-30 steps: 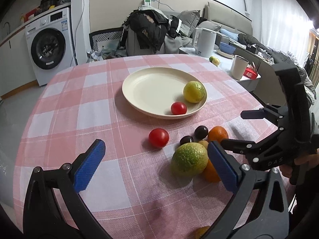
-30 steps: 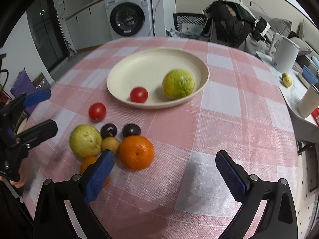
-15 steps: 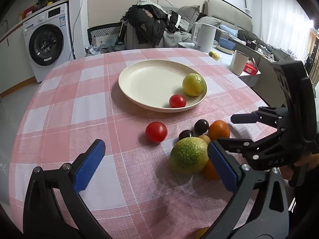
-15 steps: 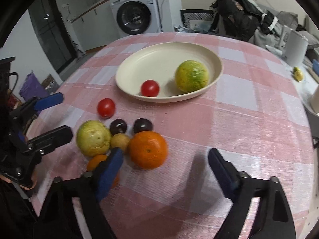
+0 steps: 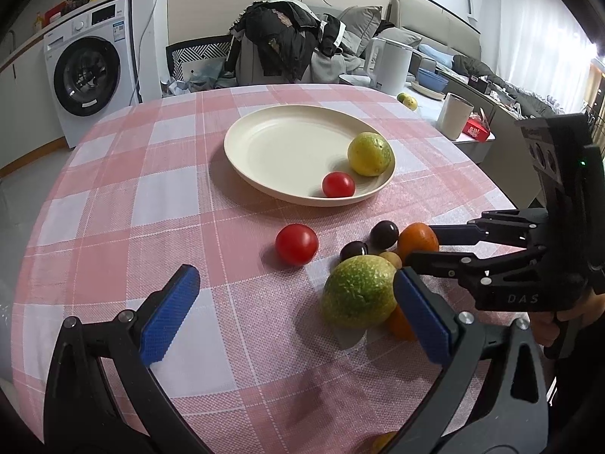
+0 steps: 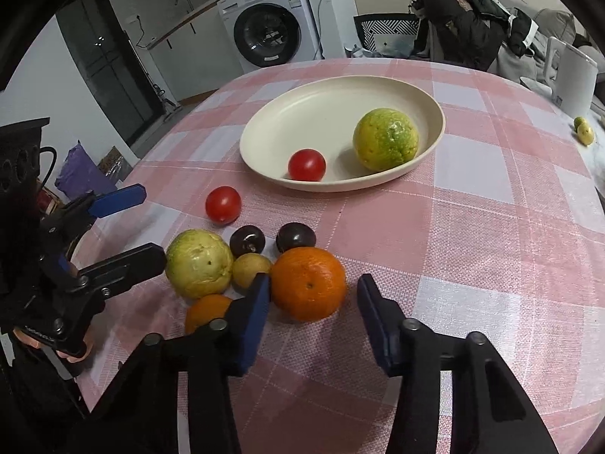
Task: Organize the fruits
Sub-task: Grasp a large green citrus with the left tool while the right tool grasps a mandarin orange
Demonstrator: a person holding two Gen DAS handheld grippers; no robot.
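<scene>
1 orange (image 6: 308, 283) seemingly between right gripper (image 6: 313, 308) pads

The right gripper (image 6: 314, 302) has just been closing around the orange (image 6: 308, 283), its jaws not yet pressing; the plate (image 6: 264, 128) holds a tomato (image 6: 306, 165).

Beyond the pink-and-white checked tablecloth (image 5: 113, 196) we see a white front-loading washing machine (image 5: 87, 72) to its left, a chair heaped with dark clothes (image 5: 280, 49) behind, and a grey sofa (image 5: 427, 38) to its right.
</scene>
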